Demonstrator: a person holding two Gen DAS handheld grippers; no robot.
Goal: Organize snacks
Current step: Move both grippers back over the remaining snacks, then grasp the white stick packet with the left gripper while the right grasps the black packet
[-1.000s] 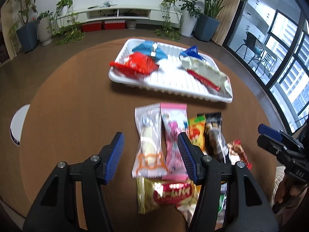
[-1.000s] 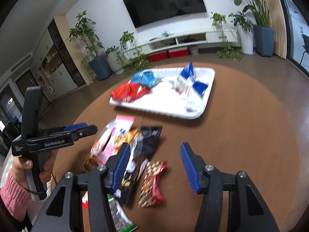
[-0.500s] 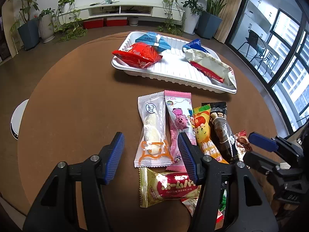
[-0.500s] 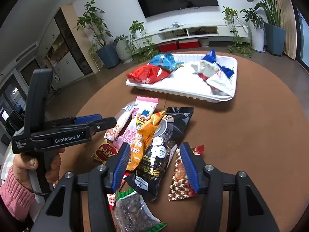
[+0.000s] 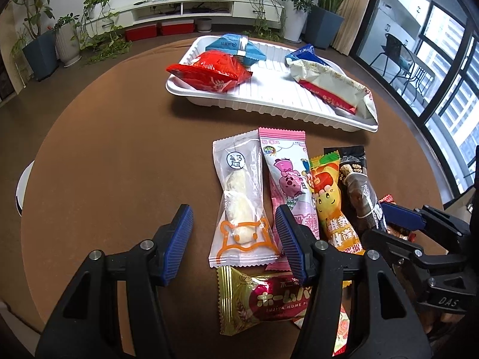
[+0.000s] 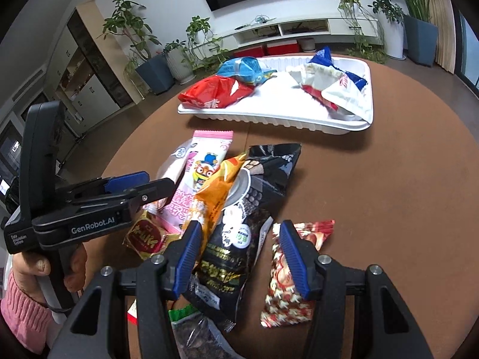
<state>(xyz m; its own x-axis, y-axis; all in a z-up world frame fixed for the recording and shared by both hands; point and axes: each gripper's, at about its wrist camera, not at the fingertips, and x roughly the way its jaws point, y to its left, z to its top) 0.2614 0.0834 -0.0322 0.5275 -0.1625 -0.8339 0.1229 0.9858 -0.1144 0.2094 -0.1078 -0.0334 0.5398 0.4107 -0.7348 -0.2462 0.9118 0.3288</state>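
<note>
While both tools gape empty, left tool point(image 5: 232, 236) over clear pack point(image 5: 239, 206), right tool point(image 6: 236, 252) over black pack point(image 6: 236, 236); snacks overlap on tabletop point(image 5: 119, 149), tray point(image 5: 269, 104) beyond. Risk: double-grab, slippery film.

You have one white ribbed plastic tray point(image 5: 271, 101) in the upper centre of the left wrist frame, holding four snack bags point(image 5: 209, 71): one red, two blue, one cream. On the round brown table point(image 5: 113, 161) in the lower half, at least eight loose wrapped snacks point(image 5: 239, 203) lie in a cluster. Two black grippers with blue pads point(image 6: 236, 248) are in view.
</note>
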